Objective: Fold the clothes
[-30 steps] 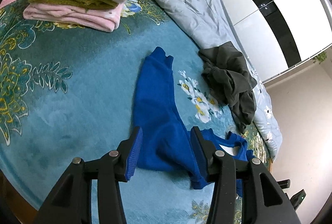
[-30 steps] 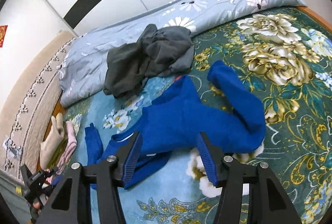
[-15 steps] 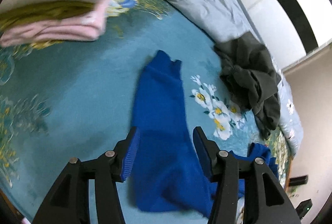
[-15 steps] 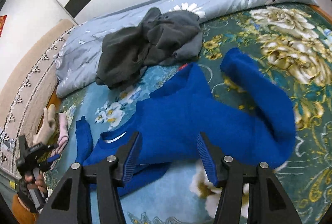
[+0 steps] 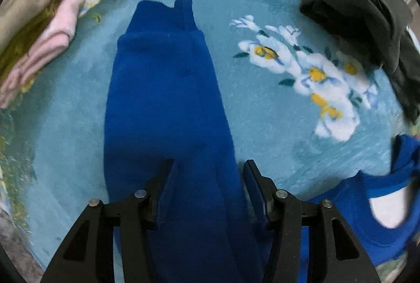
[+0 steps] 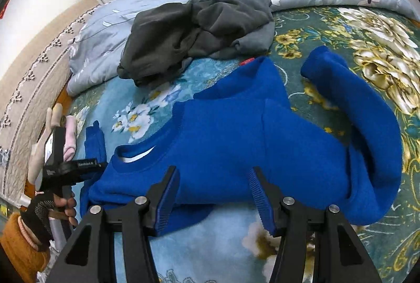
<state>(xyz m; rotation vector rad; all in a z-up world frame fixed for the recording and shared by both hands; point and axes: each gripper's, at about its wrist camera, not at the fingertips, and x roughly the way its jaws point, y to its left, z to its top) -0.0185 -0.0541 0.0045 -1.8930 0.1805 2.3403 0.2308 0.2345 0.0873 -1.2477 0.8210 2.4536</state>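
Left gripper [image 5: 208, 191]: dropped from hovering to straddle the blue sweater [image 6: 236, 141] sleeve [image 5: 162, 88]; jaws closing, pads not yet pressing.
Right gripper [image 6: 214, 200]: nearer the sweater's near edge, jaws apart, empty.
Sweater: spread on the floral blanket [image 5: 262, 112], grey garment [image 6: 197, 23] beyond.
Meaning: sleeve fold looks imminent.

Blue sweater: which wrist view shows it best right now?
The right wrist view: the blue sweater shows nearly whole, with collar, body and both sleeves. The left wrist view shows mainly one sleeve and a collar edge.
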